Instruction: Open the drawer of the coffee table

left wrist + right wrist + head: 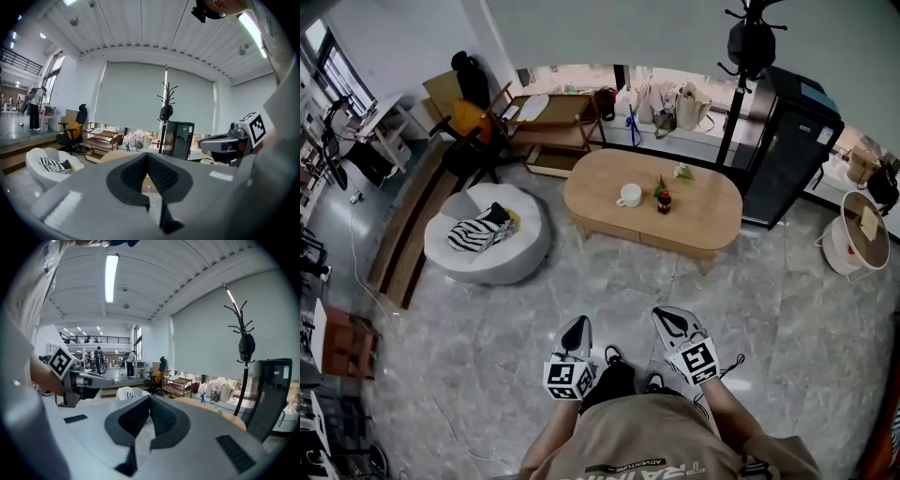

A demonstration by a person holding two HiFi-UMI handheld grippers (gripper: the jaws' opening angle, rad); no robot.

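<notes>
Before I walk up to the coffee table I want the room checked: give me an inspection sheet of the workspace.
Surface: oval wooden coffee table, well ahead of both grippers.
Job's things: drawer front on the table's near side, not pulled out.
Clutter: white mug, small red bottle and a green-white item on the tabletop.
Grippers: left gripper and right gripper, jaws together, empty.
Cables: thin white cable on the floor, far left.
Surroundings: white pouf, black cabinet, coat stand.
</notes>
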